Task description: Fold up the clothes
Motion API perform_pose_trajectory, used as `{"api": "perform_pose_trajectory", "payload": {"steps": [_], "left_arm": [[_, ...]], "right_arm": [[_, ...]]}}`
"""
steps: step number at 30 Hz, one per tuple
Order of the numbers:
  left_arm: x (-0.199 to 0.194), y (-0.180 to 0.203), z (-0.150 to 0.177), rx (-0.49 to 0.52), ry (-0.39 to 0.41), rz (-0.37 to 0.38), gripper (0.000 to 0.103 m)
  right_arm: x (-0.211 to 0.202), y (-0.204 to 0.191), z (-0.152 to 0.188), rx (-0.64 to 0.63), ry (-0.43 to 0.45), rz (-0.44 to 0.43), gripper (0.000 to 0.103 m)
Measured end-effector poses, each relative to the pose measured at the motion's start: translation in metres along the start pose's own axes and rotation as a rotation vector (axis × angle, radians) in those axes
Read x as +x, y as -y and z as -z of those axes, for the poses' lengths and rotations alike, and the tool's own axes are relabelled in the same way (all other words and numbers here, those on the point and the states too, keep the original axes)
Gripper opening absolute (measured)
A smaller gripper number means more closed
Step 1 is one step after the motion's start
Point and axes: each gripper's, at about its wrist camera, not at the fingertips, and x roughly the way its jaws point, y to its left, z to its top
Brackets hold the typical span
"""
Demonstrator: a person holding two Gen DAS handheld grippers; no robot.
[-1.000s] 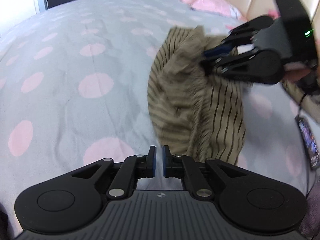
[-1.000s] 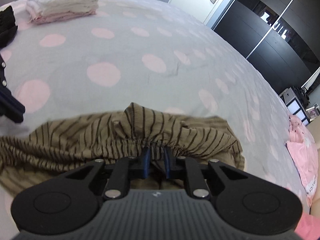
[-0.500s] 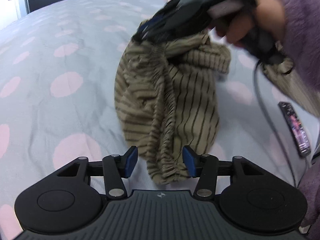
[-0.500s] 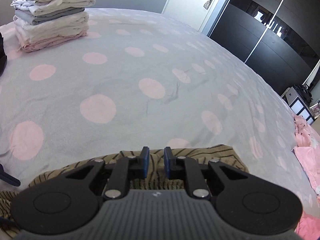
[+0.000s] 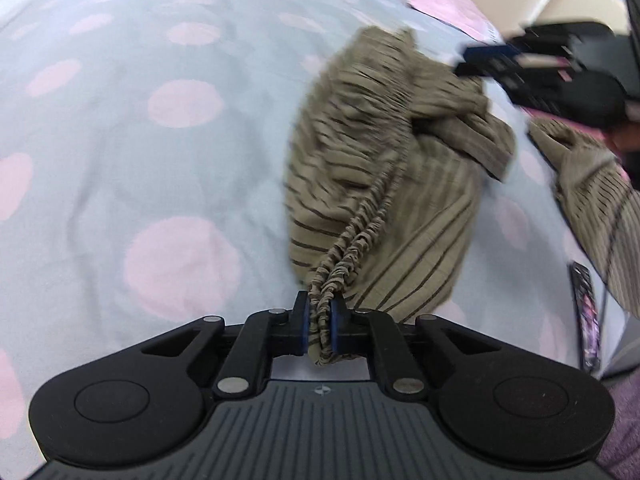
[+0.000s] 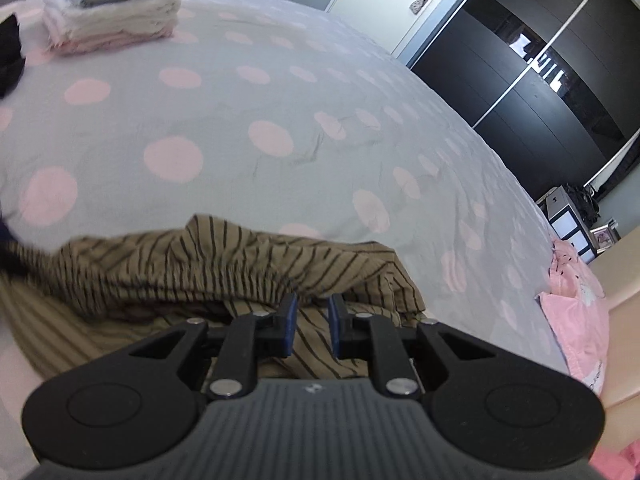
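An olive striped garment with an elastic waistband lies bunched on the grey bedsheet with pink dots. My left gripper is shut on the end of its gathered waistband. My right gripper has its jaws a little apart just above the garment, holding nothing. It shows blurred at the upper right of the left wrist view, beside the garment's far end.
A stack of folded clothes stands at the far left of the bed. A pink pillow lies at the right. A phone lies by the bed's right edge. Dark wardrobe doors stand beyond the bed.
My left gripper closed on the waistband end. My right gripper let go of the garment's far end, opened slightly and drew back.
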Motion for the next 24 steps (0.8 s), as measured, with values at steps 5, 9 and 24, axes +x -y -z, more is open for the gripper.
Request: {"api": "perform_pose_trajectory", "payload": {"steps": [5,9,24], "left_arm": [[0.000,-0.013,-0.002,-0.025,-0.014,-0.031,0.007],[-0.002,-0.017,-0.002,-0.033,-0.023,-0.024,0.007],[-0.004,-0.012,-0.004,-0.013,-0.024,-0.024,0.007]], "right_arm": [[0.021,-0.006,0.002,-0.042,-0.039,0.008,0.016],[0.046,-0.012,-0.001,-0.078,-0.069,-0.009,0.016],[0.042,-0.028,-0.026,-0.244,0.046,-0.123,0.014]]}}
